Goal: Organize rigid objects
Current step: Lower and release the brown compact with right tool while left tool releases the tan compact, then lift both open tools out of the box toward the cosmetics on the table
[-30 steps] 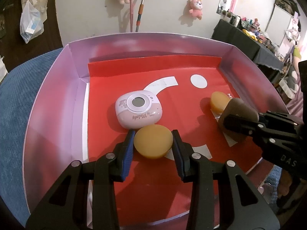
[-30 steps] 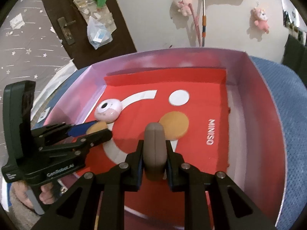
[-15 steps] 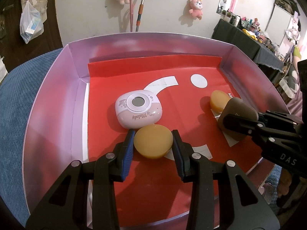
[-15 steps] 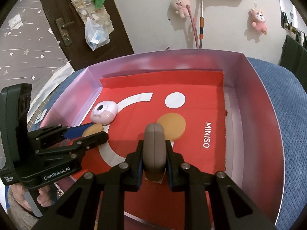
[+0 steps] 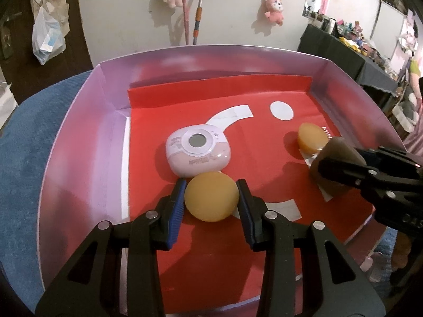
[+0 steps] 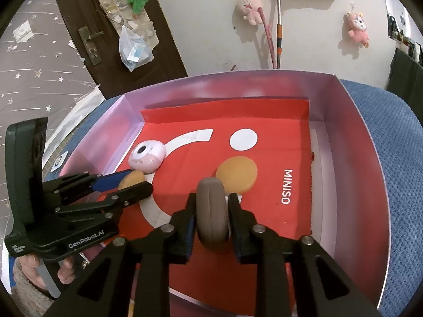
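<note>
Left tongs: you've eased off the yellow disc, now set down in the box.
Right tongs: your jaws have just been opening; the grey puck stands on edge, released.

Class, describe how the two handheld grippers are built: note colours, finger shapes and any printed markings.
Both are black plastic with triangular cut-out fingers, silver screws and blue pads. The left gripper carries white "GenRobot.AI" lettering on its side; the right gripper shows faint embossed letters on its body.
</note>
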`<state>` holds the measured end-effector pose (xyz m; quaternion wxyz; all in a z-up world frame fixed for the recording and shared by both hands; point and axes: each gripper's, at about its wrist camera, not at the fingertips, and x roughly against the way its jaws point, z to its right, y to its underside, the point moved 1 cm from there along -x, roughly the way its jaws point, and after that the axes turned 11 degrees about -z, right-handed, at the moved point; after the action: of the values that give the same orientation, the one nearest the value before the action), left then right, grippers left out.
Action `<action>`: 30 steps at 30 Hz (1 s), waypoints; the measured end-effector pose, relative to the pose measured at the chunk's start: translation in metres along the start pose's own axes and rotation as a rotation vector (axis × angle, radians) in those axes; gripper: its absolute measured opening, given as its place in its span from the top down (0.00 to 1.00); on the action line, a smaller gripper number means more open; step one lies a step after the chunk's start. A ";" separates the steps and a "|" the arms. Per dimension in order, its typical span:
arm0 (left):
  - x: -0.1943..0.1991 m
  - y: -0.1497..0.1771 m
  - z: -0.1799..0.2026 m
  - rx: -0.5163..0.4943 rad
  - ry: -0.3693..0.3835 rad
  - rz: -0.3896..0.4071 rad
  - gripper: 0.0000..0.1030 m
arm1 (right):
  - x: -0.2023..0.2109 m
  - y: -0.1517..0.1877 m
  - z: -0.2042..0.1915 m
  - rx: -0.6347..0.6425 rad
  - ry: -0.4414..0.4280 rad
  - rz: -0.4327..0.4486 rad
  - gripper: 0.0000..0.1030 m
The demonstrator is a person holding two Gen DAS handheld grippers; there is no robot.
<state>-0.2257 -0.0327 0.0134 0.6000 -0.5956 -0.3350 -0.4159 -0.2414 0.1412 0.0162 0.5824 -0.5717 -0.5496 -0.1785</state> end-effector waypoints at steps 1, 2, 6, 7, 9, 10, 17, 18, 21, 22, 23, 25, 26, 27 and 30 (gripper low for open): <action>0.000 0.000 -0.001 0.005 0.003 0.000 0.61 | 0.001 0.000 -0.001 0.001 0.006 0.005 0.63; 0.000 0.000 -0.003 0.012 0.007 0.000 0.54 | 0.002 0.000 -0.001 0.001 0.008 0.007 0.61; 0.003 0.000 -0.008 0.027 0.017 0.006 0.42 | 0.004 -0.001 0.000 0.001 0.005 0.010 0.61; 0.004 0.000 -0.008 0.027 0.016 0.008 0.42 | 0.004 0.000 0.000 0.001 0.005 0.010 0.60; 0.004 0.000 -0.007 0.024 0.023 0.010 0.35 | 0.004 0.000 0.000 0.000 0.005 0.012 0.55; 0.005 0.000 -0.007 0.022 0.030 0.011 0.35 | 0.005 0.000 0.000 -0.001 0.004 0.013 0.52; 0.012 0.002 0.000 0.003 0.027 0.023 0.25 | 0.009 0.002 0.000 -0.001 -0.003 0.021 0.48; 0.014 0.002 0.001 0.001 0.029 0.025 0.25 | 0.010 0.003 0.000 0.000 -0.003 0.023 0.47; 0.019 0.003 0.002 -0.003 0.028 0.035 0.24 | 0.014 0.005 -0.002 0.009 -0.002 0.031 0.43; 0.021 0.004 0.002 -0.003 0.029 0.038 0.23 | 0.016 0.006 -0.003 0.011 -0.005 0.033 0.43; 0.022 0.004 0.002 -0.004 0.032 0.040 0.22 | 0.017 0.006 -0.004 0.013 -0.008 0.035 0.43; 0.026 0.006 0.003 -0.005 0.039 0.044 0.21 | 0.020 0.008 -0.006 0.017 -0.011 0.040 0.42; 0.027 0.007 0.004 -0.006 0.040 0.046 0.20 | 0.021 0.009 -0.007 0.018 -0.013 0.043 0.41; 0.029 0.008 0.004 -0.007 0.041 0.049 0.19 | 0.023 0.010 -0.007 0.020 -0.014 0.046 0.40; 0.033 0.011 0.005 -0.009 0.045 0.056 0.19 | 0.029 0.013 -0.009 0.025 -0.016 0.058 0.35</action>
<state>-0.2008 -0.0313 0.0388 0.6162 -0.5979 -0.3025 -0.4138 -0.2164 0.1494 0.0371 0.5901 -0.5815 -0.5395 -0.1502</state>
